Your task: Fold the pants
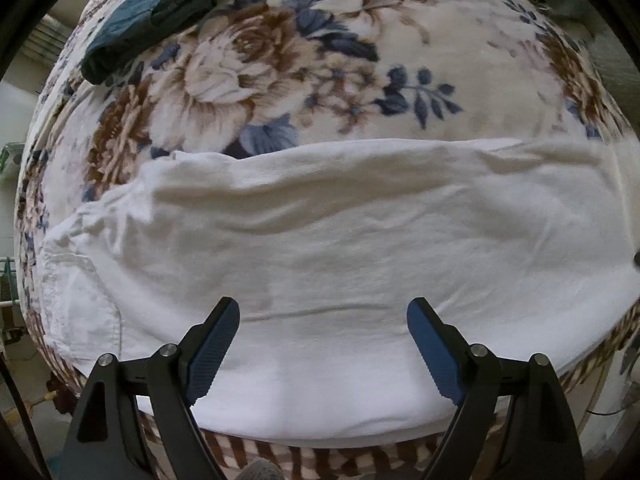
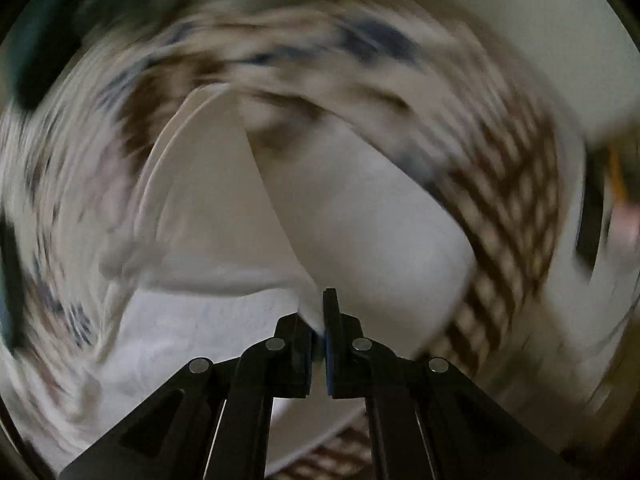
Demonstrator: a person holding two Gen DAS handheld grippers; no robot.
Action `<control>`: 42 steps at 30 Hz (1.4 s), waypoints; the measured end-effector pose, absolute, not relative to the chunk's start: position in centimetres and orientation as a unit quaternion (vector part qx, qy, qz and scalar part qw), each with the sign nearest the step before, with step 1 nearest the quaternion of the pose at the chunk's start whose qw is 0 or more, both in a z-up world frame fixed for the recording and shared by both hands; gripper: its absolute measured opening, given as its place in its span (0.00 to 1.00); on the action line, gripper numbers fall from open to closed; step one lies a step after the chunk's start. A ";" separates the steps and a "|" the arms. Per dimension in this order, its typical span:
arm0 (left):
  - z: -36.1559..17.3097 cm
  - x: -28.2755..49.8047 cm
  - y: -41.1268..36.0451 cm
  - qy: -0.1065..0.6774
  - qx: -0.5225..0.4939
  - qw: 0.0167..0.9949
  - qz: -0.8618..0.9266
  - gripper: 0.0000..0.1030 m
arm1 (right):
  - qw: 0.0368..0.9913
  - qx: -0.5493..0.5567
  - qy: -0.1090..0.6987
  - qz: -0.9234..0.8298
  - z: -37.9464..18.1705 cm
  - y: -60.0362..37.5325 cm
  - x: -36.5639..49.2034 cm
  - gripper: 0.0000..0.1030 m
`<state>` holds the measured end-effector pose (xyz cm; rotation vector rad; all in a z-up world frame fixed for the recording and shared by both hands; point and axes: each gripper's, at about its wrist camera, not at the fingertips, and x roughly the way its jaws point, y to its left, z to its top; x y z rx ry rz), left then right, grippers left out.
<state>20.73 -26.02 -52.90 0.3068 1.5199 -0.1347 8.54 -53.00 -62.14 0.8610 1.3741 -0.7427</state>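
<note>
White pants (image 1: pixel 320 232) lie spread flat across a floral blanket (image 1: pixel 256 64), with a pocket and seam at the left end. My left gripper (image 1: pixel 323 314) hovers above the near edge of the pants, its blue-padded fingers (image 1: pixel 216 344) wide apart with nothing between them. In the right wrist view, which is heavily blurred, my right gripper (image 2: pixel 319 312) is shut on a fold of the white pants (image 2: pixel 360 240); the cloth rises up from between the pads and drapes away.
A folded dark teal garment (image 1: pixel 152 16) lies at the far left of the blanket. The blanket's brown striped border (image 1: pixel 280 456) hangs over the near edge. Floor and clutter show past the left edge.
</note>
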 end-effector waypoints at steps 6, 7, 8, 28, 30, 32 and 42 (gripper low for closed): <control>-52.6 19.6 -26.9 0.683 0.139 0.713 -0.073 0.83 | 0.582 0.549 0.537 -0.267 -65.8 -53.8 4.3 0.47; -52.7 19.4 -26.9 0.681 0.143 0.714 -0.074 0.83 | 0.590 0.547 0.534 -0.262 -66.1 -54.0 4.5 0.51; -52.7 19.0 -27.1 0.681 0.145 0.714 -0.074 0.83 | 0.598 0.538 0.535 -0.259 -66.2 -53.6 4.9 0.54; -51.7 15.6 -24.7 0.684 0.128 0.714 -0.078 0.83 | 0.572 0.465 0.616 -0.278 -67.2 -53.2 4.2 0.10; -51.3 15.5 -23.4 0.683 0.120 0.717 -0.073 0.83 | 0.571 0.461 0.627 -0.260 -67.0 -52.7 4.9 0.14; -50.8 15.5 -21.8 0.679 0.110 0.723 -0.068 0.83 | 0.590 0.436 0.631 -0.253 -65.5 -51.6 5.6 0.42; -48.5 15.4 -5.8 0.680 0.038 0.732 0.016 0.83 | 0.619 0.435 0.623 -0.201 -60.8 -37.2 6.6 0.64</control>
